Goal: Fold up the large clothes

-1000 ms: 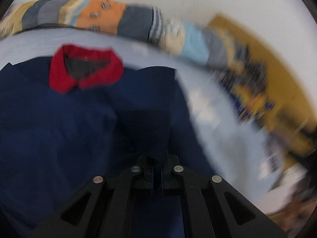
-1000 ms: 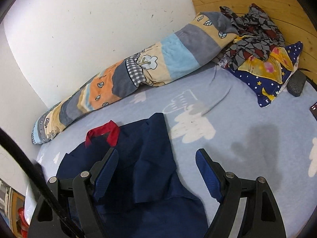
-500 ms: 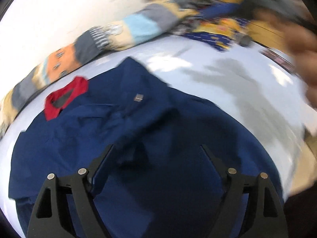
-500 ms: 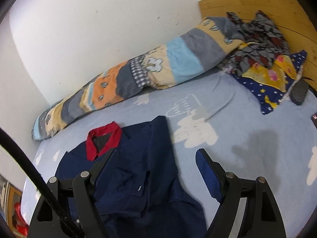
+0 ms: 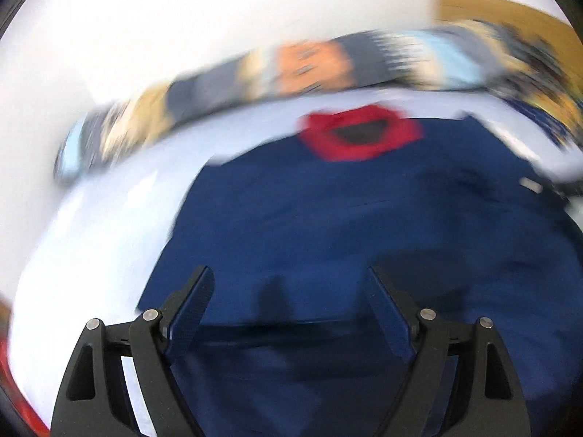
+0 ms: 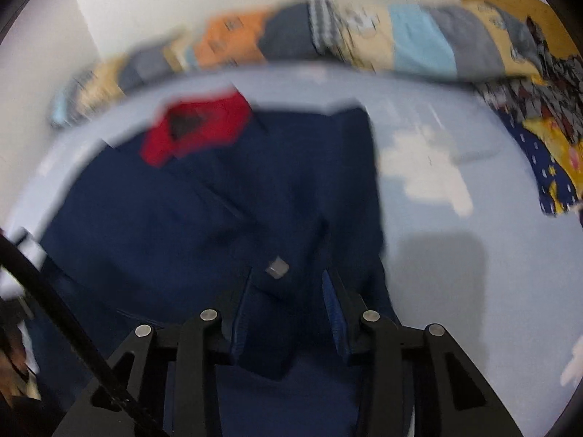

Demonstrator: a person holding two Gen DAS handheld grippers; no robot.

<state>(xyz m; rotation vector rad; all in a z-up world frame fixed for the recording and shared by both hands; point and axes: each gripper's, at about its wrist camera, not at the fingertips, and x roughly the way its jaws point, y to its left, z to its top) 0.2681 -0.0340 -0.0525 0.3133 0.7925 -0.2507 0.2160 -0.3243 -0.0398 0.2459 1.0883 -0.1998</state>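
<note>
A navy blue shirt with a red collar [image 6: 226,196] lay on the pale blue bed sheet [image 6: 437,218], a striped patchwork quilt [image 6: 419,43] behind. Left tongs [image 5: 288,291] spread above it; right tongs [image 6: 288,291], closing, straddled a raised fold; whether they pinched it was unclear.

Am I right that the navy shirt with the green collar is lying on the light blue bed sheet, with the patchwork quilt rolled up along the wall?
Not quite: the collar is red, not green, as the left wrist view shows. The navy shirt does lie on the light blue bed sheet, with the patchwork quilt along the wall.
</note>
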